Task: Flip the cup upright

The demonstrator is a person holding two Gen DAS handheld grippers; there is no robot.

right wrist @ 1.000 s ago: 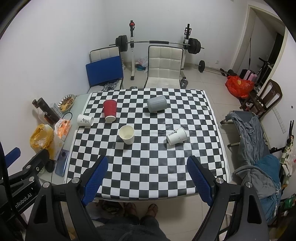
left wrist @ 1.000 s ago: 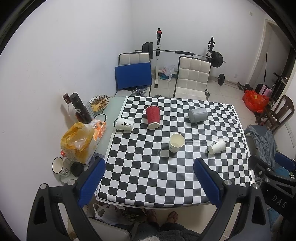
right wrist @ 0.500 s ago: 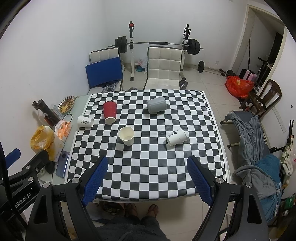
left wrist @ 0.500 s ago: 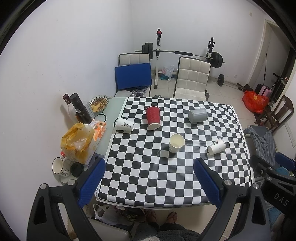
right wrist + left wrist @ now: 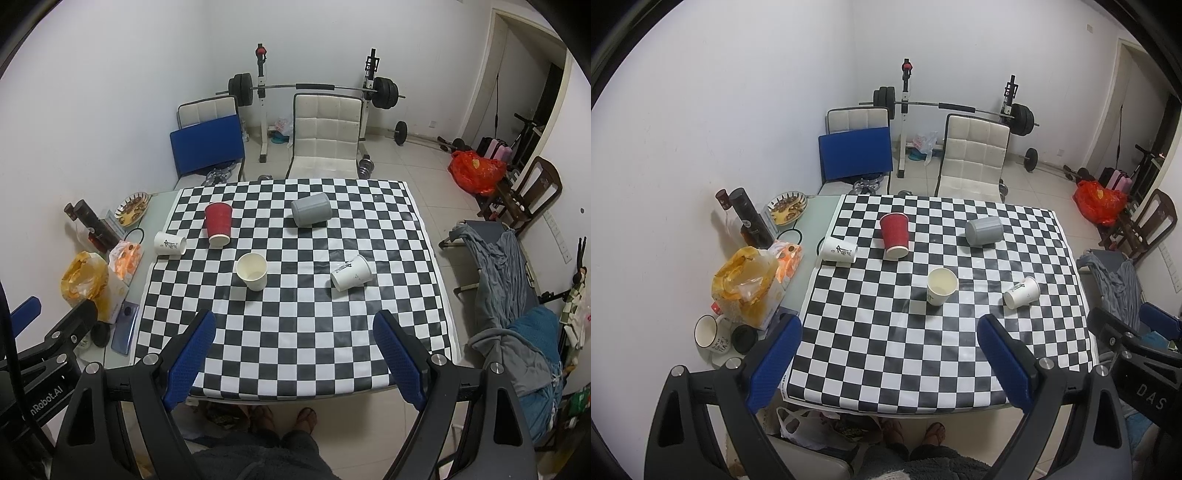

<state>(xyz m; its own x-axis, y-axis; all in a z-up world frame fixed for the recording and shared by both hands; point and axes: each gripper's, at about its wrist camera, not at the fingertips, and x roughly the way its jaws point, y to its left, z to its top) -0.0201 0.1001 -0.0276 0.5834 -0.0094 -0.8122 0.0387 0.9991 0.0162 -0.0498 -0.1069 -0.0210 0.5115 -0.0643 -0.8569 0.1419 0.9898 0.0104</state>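
While poised above the near worktop edge, both jaws agape, gripping nothing.
Nearest right gripper [image 5: 293, 352]: toppled white paper cup [image 5: 350, 277] toward right edge, long axis crosswise, mouth rightward.

"DAS" on right tongs [image 5: 1148, 373] (partial)

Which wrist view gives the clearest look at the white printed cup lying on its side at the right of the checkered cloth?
The right wrist view: the white printed cup lies nearer the frame's middle there, bigger, with its side print and base plain. The left wrist view shows the same cup on its side, but smaller and farther off-centre.
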